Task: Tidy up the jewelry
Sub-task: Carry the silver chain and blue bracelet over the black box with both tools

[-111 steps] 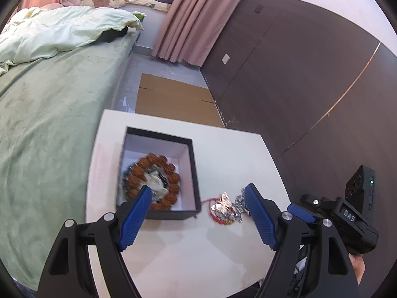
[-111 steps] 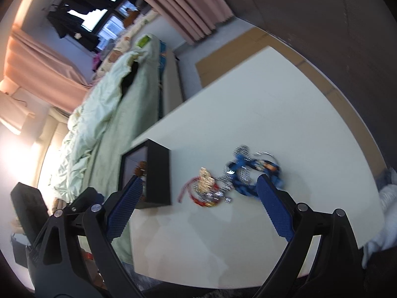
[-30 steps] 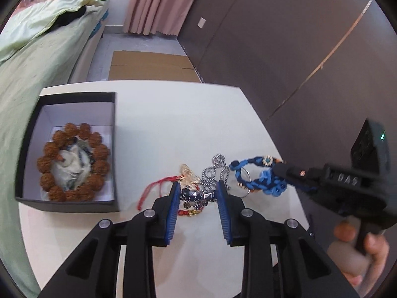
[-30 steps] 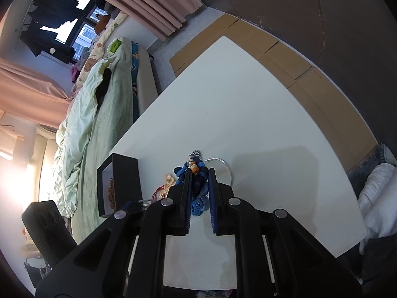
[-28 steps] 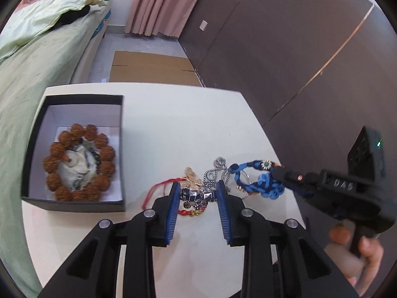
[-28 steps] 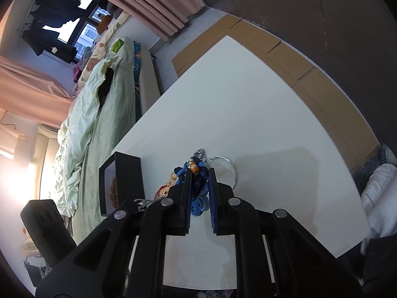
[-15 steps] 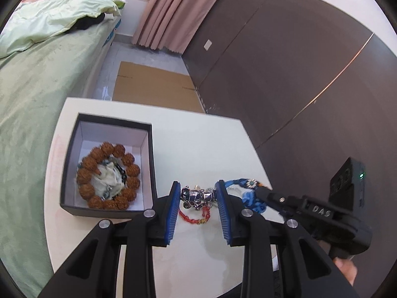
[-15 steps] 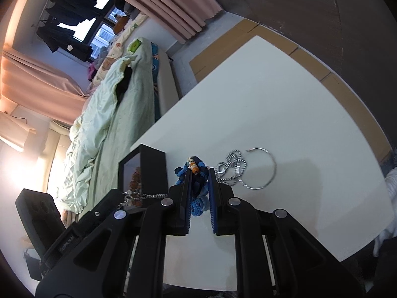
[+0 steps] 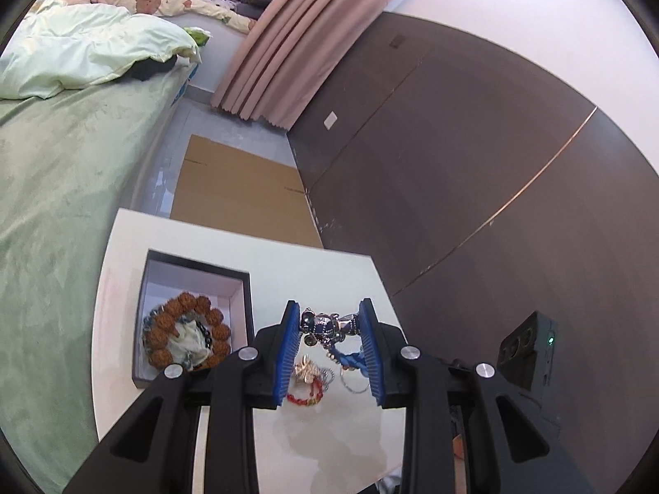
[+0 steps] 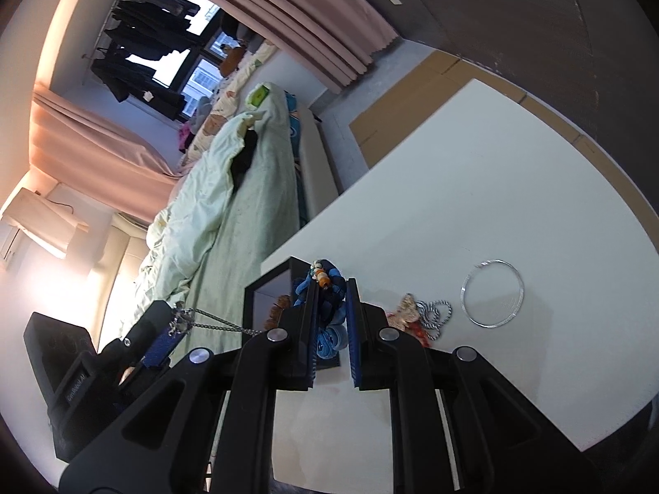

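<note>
Left gripper was clamped on a dark beaded silver charm bracelet, right gripper on a blue braided cord bracelet, both above the white table; judged best: separate slowly, then lower into the black open box.

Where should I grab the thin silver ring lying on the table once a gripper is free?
The silver ring lies flat on the white table, apart from the other jewelry. Probably best to come straight down and pinch its thin wire rim, one finger inside the hoop and one outside; a flat hoop gives a side approach nothing to catch.
</note>
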`<move>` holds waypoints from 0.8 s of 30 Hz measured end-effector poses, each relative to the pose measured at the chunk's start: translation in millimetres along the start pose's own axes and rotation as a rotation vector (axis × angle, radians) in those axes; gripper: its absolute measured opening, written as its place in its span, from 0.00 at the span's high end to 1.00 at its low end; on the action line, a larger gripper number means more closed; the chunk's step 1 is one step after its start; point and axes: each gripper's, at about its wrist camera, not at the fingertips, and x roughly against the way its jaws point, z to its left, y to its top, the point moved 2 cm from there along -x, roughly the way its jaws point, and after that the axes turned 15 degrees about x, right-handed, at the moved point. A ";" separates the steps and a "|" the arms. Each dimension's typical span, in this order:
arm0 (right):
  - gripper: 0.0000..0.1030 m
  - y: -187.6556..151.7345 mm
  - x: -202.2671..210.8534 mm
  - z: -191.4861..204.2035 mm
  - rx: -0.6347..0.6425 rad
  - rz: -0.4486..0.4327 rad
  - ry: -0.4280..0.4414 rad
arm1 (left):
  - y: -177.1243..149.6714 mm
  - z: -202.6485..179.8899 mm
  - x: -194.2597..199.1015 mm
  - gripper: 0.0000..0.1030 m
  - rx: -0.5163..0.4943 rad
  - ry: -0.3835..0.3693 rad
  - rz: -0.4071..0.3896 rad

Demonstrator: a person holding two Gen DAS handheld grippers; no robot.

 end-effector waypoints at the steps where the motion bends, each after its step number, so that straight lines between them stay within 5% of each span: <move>1: 0.87 0.8 -0.6 2.0 0.004 -0.002 0.005 | 2.6 -0.7 3.3 0.73 0.002 -0.008 -0.008; 12: 0.87 9.0 -10.2 9.3 0.026 0.000 0.014 | 43.1 2.2 60.2 0.73 0.047 -0.074 -0.156; 24: 0.87 14.2 -12.6 24.0 0.050 -0.011 0.084 | 70.6 -43.3 102.8 0.73 -0.034 -0.055 -0.242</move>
